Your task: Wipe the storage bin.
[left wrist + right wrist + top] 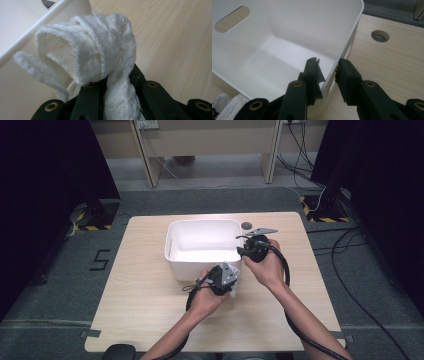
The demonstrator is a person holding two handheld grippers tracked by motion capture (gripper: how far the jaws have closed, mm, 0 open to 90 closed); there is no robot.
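Two tools work at a white bin [202, 247] on the tabletop [140, 295]. The left tool [113, 82] pinches a white cloth [95, 55] tight between its jaws. The cloth is bunched up and sits just outside the bin's near wall, above the wood. The right tool [327, 72] has one jaw inside the bin and one outside, with the bin's right wall between them. I cannot tell if its pads press on the wall. The bin has nothing inside it.
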